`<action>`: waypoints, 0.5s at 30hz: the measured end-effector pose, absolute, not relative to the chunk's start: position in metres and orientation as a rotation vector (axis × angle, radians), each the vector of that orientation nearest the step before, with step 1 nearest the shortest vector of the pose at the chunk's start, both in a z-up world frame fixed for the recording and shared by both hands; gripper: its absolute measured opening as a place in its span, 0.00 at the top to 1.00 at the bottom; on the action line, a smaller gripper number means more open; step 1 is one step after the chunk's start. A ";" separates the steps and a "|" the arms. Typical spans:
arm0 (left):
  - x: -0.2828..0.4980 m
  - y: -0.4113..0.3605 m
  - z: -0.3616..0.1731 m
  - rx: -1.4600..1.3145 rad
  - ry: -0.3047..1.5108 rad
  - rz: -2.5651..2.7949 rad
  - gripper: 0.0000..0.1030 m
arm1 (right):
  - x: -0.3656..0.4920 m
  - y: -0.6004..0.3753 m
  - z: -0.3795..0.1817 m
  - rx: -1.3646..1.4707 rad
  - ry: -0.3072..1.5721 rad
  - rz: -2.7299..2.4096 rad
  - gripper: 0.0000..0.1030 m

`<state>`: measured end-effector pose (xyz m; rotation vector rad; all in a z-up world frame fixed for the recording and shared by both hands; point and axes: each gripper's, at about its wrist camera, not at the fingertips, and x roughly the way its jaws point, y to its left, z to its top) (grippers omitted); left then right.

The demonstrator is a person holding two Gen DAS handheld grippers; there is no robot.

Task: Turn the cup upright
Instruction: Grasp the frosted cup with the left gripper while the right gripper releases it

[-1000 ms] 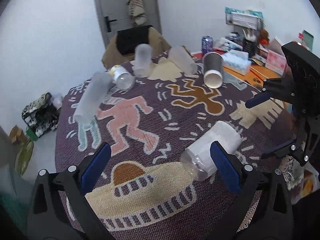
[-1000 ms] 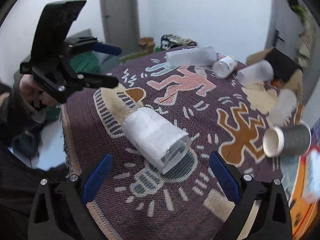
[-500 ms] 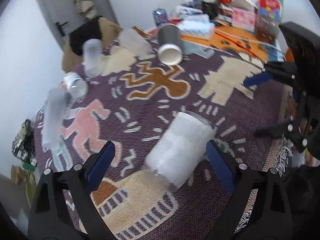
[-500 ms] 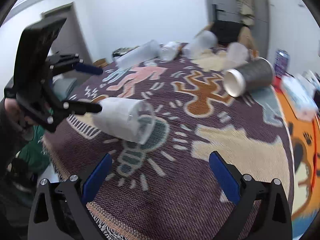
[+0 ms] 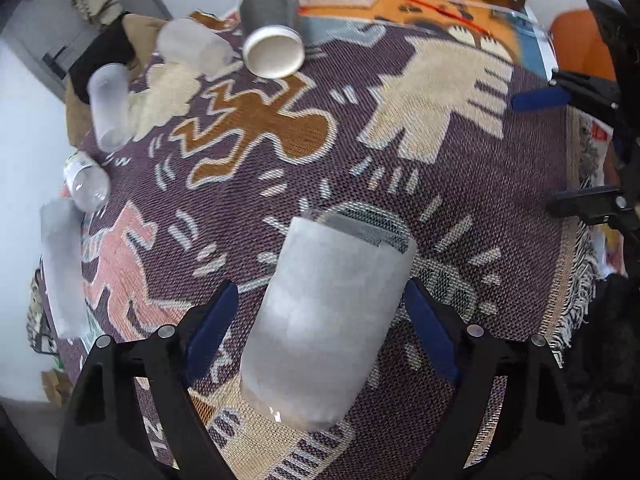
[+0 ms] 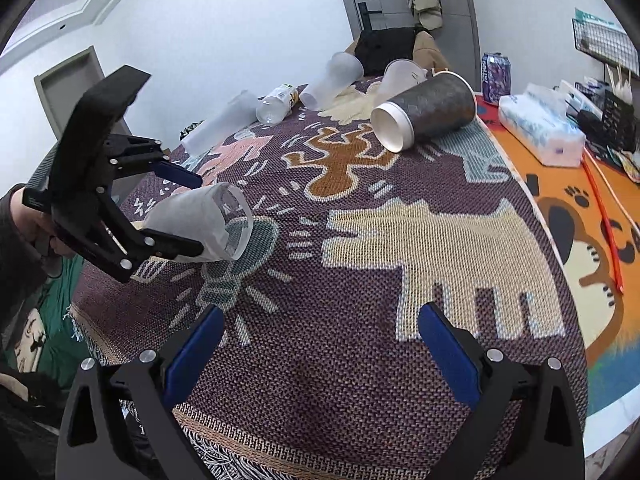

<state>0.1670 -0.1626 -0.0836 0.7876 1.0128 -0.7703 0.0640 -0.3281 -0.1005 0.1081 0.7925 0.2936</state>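
A frosted clear cup (image 5: 324, 316) lies on its side on the patterned cloth, its open mouth facing away from my left gripper. My left gripper (image 5: 320, 320) is open, with its blue-padded fingers on either side of the cup and a gap on each side. In the right wrist view the cup (image 6: 200, 226) sits between the left gripper's fingers (image 6: 176, 244), near the table's left edge. My right gripper (image 6: 320, 344) is open and empty above the cloth near the front edge.
A dark paper cup (image 6: 424, 110) lies on its side at the back. Several frosted cups (image 6: 332, 80) and a small bottle (image 6: 278, 104) lie at the far side. A tissue pack (image 6: 540, 128) and a can (image 6: 495, 74) stand on the orange mat (image 6: 580, 216) at right.
My left gripper has moved forward around the lying cup, which now sits between its fingers. My right gripper has swung away to the right.
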 end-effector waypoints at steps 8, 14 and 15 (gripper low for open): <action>0.166 -0.182 -0.095 0.843 1.044 -0.790 0.32 | 0.062 -0.327 -0.109 0.144 0.791 0.283 0.07; 0.167 -0.180 -0.079 0.803 1.011 -0.780 0.33 | 0.061 -0.329 -0.108 0.146 0.787 0.285 0.07; 0.168 -0.179 -0.074 0.778 1.003 -0.781 0.34 | 0.062 -0.328 -0.107 0.145 0.785 0.287 0.07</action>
